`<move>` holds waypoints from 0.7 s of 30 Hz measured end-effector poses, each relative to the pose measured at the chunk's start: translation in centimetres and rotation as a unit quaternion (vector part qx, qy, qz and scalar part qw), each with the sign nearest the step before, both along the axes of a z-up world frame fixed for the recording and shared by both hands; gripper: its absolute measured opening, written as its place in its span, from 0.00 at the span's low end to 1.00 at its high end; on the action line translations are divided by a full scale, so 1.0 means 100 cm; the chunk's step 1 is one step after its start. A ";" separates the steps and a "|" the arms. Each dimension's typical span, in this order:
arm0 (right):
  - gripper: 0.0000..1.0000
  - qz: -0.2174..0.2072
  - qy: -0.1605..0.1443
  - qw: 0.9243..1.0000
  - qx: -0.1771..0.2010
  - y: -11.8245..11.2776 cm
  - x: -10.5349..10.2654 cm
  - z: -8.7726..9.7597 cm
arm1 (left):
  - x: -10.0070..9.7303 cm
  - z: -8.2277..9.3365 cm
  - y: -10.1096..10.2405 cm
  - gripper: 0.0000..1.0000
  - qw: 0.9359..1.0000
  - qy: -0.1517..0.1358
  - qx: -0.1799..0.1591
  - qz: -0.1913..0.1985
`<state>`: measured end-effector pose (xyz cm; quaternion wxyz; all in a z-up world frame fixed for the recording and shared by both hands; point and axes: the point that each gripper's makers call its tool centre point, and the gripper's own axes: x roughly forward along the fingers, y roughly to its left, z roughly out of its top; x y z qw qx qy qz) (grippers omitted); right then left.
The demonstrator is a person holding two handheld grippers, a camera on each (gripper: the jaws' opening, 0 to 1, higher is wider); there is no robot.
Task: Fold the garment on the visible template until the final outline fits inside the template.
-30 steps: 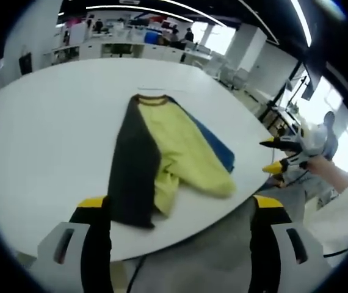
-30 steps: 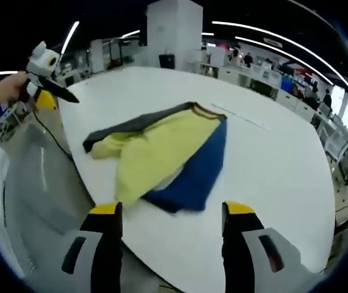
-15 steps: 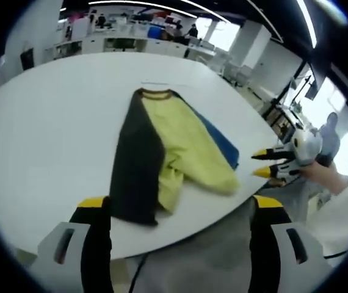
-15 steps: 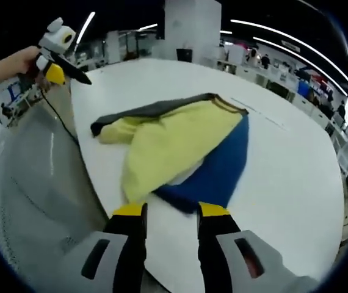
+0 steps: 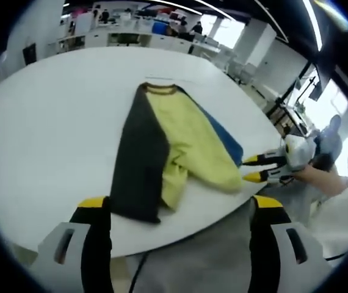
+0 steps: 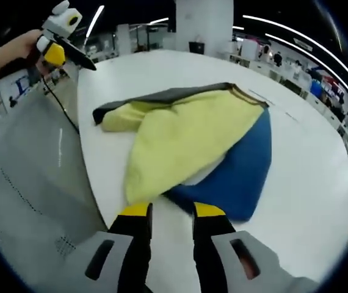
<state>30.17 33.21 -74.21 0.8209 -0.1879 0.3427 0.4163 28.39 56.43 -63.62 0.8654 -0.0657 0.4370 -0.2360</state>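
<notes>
A folded garment (image 5: 162, 143) lies on the round white table (image 5: 46, 134), showing a dark grey panel, a yellow panel and a blue panel, with its collar (image 5: 160, 89) at the far end. In the right gripper view the garment (image 6: 186, 140) spreads just beyond my right gripper (image 6: 171, 210). Its jaws stand narrowly apart at the yellow corner and the blue hem, with bare table between them. My left gripper (image 5: 180, 202) is wide open at the table's near edge, short of the dark hem. The right gripper (image 5: 254, 168) reaches the yellow sleeve end. A hand holds the left gripper (image 6: 70, 56) off the table.
A faint thin line (image 5: 162, 79) marks the table just past the collar. The table edge (image 5: 210, 223) runs close to both grippers, with grey floor (image 6: 33, 183) below. Desks and people stand in the office behind. A person (image 5: 329, 131) is at the right.
The right gripper's jaws have narrowed from wide apart to a small gap, and it has come up to the garment's near edge. The left gripper has hardly moved.
</notes>
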 end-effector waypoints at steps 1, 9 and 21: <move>0.25 0.000 0.001 1.000 0.001 0.001 0.001 -0.001 | 0.000 0.000 0.000 0.91 1.000 0.001 0.001 0.000; 0.21 0.011 0.004 1.000 -0.003 0.010 0.003 -0.011 | 0.002 -0.002 0.004 0.90 1.000 0.004 0.000 0.008; 0.17 0.036 0.000 0.999 -0.017 0.021 0.010 -0.016 | 0.000 -0.006 0.010 0.90 1.000 0.010 0.000 0.019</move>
